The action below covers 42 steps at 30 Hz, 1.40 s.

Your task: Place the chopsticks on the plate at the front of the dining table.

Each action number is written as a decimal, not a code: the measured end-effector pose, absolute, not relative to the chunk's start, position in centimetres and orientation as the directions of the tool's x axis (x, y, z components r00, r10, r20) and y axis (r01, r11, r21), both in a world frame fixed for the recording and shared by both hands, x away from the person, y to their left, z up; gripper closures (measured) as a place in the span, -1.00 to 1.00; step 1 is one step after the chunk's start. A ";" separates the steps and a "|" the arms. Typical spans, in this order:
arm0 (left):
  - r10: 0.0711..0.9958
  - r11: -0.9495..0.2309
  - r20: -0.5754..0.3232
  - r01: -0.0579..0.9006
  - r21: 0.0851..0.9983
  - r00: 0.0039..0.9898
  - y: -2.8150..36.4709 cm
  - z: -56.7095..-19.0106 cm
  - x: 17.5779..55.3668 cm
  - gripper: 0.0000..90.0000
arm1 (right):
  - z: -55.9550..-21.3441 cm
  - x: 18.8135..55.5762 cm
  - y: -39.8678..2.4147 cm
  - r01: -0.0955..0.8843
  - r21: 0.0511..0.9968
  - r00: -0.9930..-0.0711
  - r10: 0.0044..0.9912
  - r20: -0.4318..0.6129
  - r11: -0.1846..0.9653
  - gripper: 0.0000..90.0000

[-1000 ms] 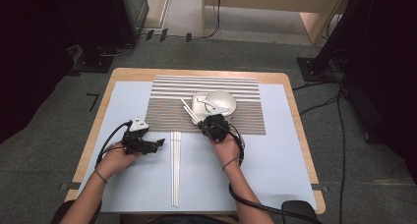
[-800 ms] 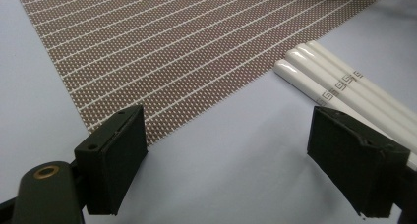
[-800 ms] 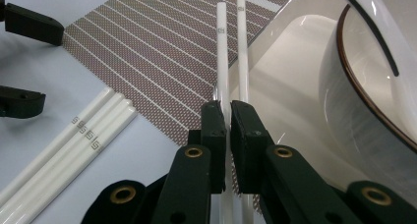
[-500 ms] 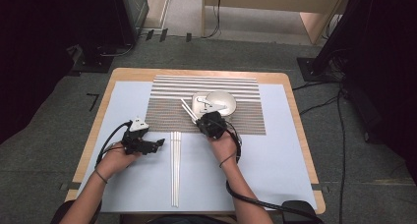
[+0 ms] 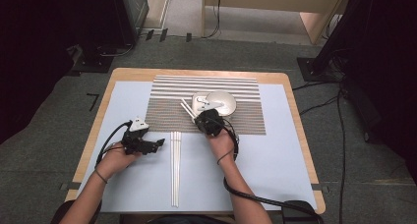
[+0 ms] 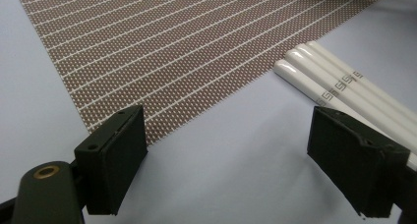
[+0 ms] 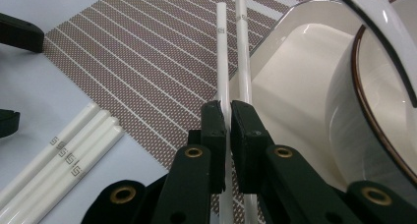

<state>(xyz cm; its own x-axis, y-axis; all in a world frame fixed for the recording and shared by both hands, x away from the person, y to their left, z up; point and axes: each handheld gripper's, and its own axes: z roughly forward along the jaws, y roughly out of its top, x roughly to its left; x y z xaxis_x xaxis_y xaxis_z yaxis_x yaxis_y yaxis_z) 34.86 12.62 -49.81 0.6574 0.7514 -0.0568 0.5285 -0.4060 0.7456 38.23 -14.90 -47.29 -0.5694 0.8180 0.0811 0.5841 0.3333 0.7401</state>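
The right tongs [image 7: 228,130] are clenched on a white chopstick [image 7: 221,52] lying across the striped placemat [image 5: 162,111], just beside the bowl [image 5: 221,102]. The left tongs [image 6: 226,160] stand released near that placemat's front edge, beside more white chopsticks [image 6: 334,84].

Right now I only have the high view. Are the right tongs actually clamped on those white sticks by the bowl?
Observer: Yes. The right gripper view shows the right tongs shut on one white stick. A second stick runs beside it and passes under one pad; I can't tell if it's gripped.
Operator: And the other hand?
Observer: The left tongs are open with nothing between them, over the bare blue mat.
Operator: How many sticks are lying free on the mat?
Observer: Three loose sticks, side by side, with a grey pattern near their ends.
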 end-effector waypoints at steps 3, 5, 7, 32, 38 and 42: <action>0.752 -0.404 -0.058 0.529 0.746 0.657 12.6 -49.8 34.9 -0.67 | -47.3 38.4 -14.8 0.587 0.739 -0.566 0.820 0.081 0.331 0.90; 0.752 -0.405 -0.058 0.529 0.746 0.657 12.6 -49.8 34.9 -0.67 | -47.4 38.5 -14.8 0.587 0.738 -0.566 0.821 0.080 0.333 0.90; 0.752 -0.405 -0.057 0.529 0.746 0.657 12.6 -49.8 34.9 -0.67 | -47.4 38.6 -14.8 0.586 0.738 -0.566 0.821 0.077 0.335 0.90; 0.752 -0.404 -0.059 0.529 0.746 0.657 12.6 -49.8 34.9 -0.67 | -47.6 39.7 -14.4 0.574 0.743 -0.556 0.830 0.048 0.343 0.90; 0.752 -0.404 -0.059 0.529 0.746 0.657 12.6 -49.8 34.9 -0.67 | -47.6 39.9 -14.2 0.566 0.748 -0.556 0.830 0.037 0.346 0.90; 0.752 -0.405 -0.059 0.529 0.746 0.657 12.6 -49.8 34.9 -0.67 | -47.6 39.9 -14.1 0.558 0.750 -0.557 0.830 0.021 0.355 0.89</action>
<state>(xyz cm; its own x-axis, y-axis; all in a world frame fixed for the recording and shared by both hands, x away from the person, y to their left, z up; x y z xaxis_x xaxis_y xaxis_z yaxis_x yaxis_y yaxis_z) 34.86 12.62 -49.81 0.6571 0.7515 -0.0587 0.5293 -0.4045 0.7458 39.92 -14.10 -47.64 -0.5570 0.8303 0.0208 0.5579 0.3555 0.7499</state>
